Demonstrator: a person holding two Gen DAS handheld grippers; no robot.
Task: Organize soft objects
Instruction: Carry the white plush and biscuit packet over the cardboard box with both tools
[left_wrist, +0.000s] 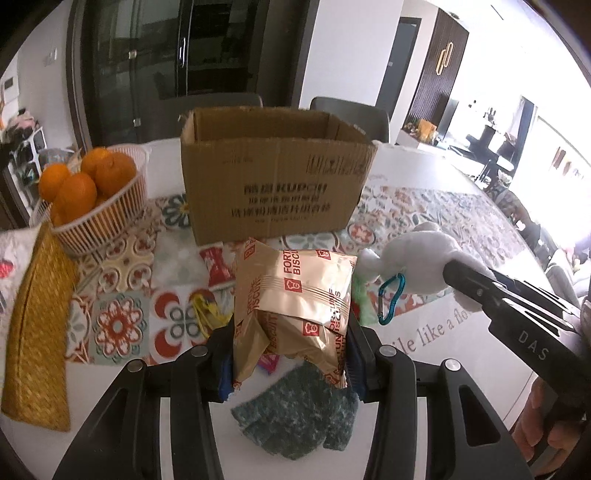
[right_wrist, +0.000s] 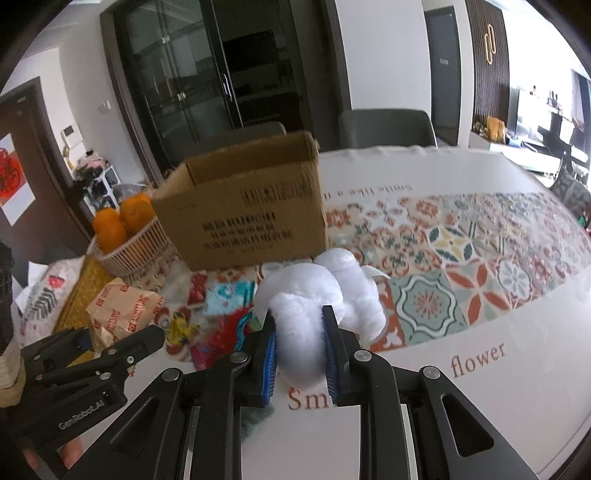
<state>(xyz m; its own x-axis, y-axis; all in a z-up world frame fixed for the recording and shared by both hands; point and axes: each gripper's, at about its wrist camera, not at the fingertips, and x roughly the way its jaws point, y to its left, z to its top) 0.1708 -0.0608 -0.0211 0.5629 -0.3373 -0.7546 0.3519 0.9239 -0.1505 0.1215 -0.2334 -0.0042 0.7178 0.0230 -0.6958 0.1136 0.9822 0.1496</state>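
My left gripper (left_wrist: 291, 354) is shut on a gold biscuit packet (left_wrist: 295, 288), held upright above the table in front of an open cardboard box (left_wrist: 273, 184). In the right wrist view that packet (right_wrist: 118, 310) and the left gripper (right_wrist: 122, 339) show at the lower left. My right gripper (right_wrist: 301, 332) is shut on a white plush toy (right_wrist: 314, 291), its blue pads squeezing the fluff. From the left wrist view the plush (left_wrist: 421, 254) hangs at the right with a blue carabiner (left_wrist: 391, 299) dangling from it, clamped in the right gripper (left_wrist: 458, 277). The box (right_wrist: 251, 214) stands behind.
A white basket (left_wrist: 110, 218) of oranges (left_wrist: 81, 184) stands left of the box. A woven yellow mat (left_wrist: 40, 325) lies at the left. A teal fluffy cloth (left_wrist: 295, 417) and small colourful items (right_wrist: 221, 317) lie below the grippers on the patterned tablecloth (right_wrist: 461, 266). Grey chairs (right_wrist: 388, 127) stand behind the table.
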